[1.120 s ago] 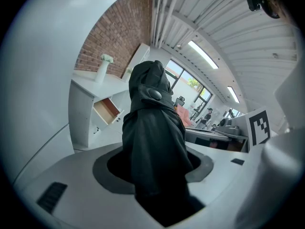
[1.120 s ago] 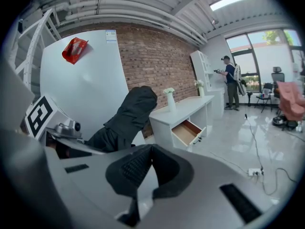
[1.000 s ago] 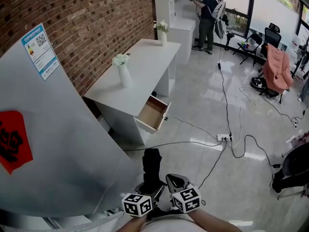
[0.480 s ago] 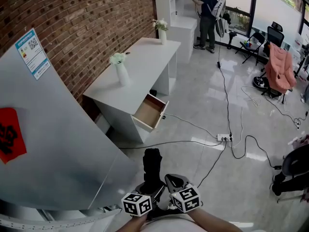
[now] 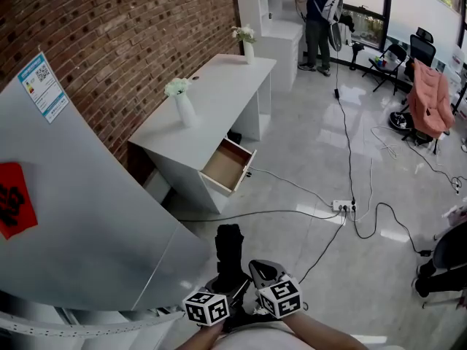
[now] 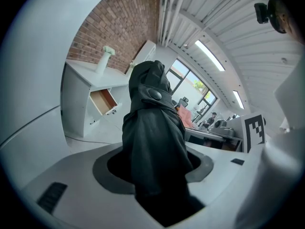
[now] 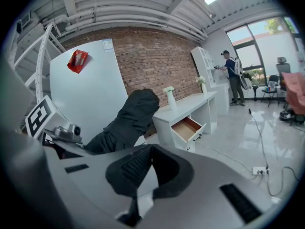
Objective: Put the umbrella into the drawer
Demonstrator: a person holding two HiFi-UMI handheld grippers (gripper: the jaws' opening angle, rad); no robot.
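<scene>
A black folded umbrella (image 5: 229, 257) stands upright in my left gripper (image 5: 222, 289), which is shut on its lower part. In the left gripper view the umbrella (image 6: 153, 137) fills the space between the jaws of the left gripper (image 6: 157, 178). My right gripper (image 5: 264, 274) is close beside it on the right, shut with nothing in it. In the right gripper view the right gripper (image 7: 138, 194) has the umbrella (image 7: 127, 119) to its left. Well ahead of both grippers, the open wooden drawer (image 5: 228, 168) sticks out of a white desk (image 5: 211, 93). The drawer (image 7: 187, 128) looks bare inside.
A big pale curved panel (image 5: 80, 224) with a red sticker stands close on the left. Two vases (image 5: 184, 106) (image 5: 248, 46) stand on the desk. Cables and a power strip (image 5: 343, 207) lie on the tiled floor. A person (image 5: 317, 17) stands at the far back, near a pink-draped chair (image 5: 427, 97).
The head view has drifted a little, so the desk and drawer sit slightly further right. Both grippers and the umbrella keep the same pose.
</scene>
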